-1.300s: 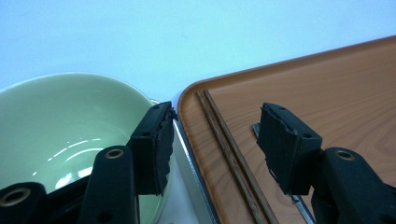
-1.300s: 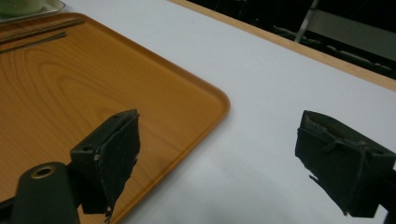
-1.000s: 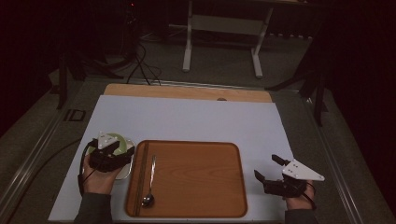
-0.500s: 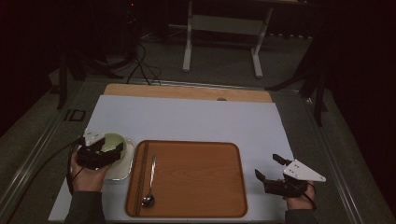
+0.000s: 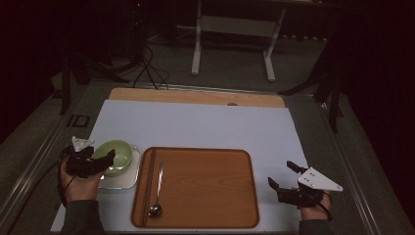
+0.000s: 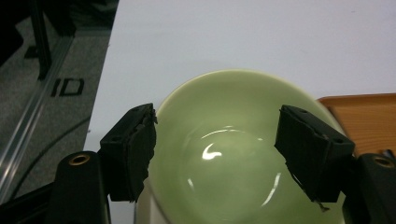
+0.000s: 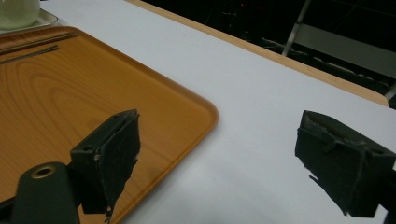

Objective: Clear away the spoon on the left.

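Dark floor, cables and a white stand's legs lie beyond the tabletop [image 5: 195, 125], whose pale sheet runs to a wooden strip at the far edge. Near the front sits a wooden tray [image 5: 205, 191] with a spoon [image 5: 157, 191] lying lengthwise near its left side, bowl end toward the person, and a thin dark stick along the left rim.

Just left of the tray, a green bowl [image 5: 116, 155] stands upright on a small white dish [image 5: 128, 180]. The left claw [image 5: 100, 160] is at the bowl's near-left side, held in the person's left hand [image 5: 80, 183]. In the left gripper view the left claw [image 6: 215, 149] has its jaws spread wide, one on each side of the bowl [image 6: 224, 154], hovering over the rim; they have just been opening, and the pads do not press on the bowl. The bowl looks empty, with a glossy highlight inside.

Well apart, at the front right corner, the right claw [image 5: 284, 176] is held just above the sheet beside the tray's right edge. In the right gripper view the right claw [image 7: 224, 154] is released, jaws wide with nothing between them, over bare sheet next to the tray's [image 7: 70, 93] rounded corner.
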The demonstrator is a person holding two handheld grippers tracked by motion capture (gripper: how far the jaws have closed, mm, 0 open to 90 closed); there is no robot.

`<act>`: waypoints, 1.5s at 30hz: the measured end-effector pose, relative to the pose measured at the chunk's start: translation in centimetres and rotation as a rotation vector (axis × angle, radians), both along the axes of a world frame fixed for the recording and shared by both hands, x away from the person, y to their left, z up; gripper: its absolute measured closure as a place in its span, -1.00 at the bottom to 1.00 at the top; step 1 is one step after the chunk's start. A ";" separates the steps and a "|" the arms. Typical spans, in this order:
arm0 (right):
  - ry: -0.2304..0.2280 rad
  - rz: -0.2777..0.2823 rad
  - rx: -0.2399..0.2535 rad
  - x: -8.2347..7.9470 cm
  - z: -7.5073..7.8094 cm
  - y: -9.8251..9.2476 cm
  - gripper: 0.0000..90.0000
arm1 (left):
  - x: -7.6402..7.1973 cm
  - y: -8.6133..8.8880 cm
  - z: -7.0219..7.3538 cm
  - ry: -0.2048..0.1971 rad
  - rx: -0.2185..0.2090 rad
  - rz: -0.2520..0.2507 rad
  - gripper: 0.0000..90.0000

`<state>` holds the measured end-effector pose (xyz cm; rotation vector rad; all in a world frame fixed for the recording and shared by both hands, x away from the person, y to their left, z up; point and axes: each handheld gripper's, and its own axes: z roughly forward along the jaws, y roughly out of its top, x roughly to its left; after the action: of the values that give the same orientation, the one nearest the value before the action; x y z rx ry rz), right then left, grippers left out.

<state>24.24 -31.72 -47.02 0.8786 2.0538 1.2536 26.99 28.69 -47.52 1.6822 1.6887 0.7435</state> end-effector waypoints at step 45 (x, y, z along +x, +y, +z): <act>-0.001 0.002 -0.002 0.1 0.0 0.2 -0.70 | 1.0 2.2 -3.6 0.192 -0.197 0.087 0.40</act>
<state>24.29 -31.53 -47.02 0.8750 2.0549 1.2532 27.96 30.85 -51.08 1.5914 1.9099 0.4483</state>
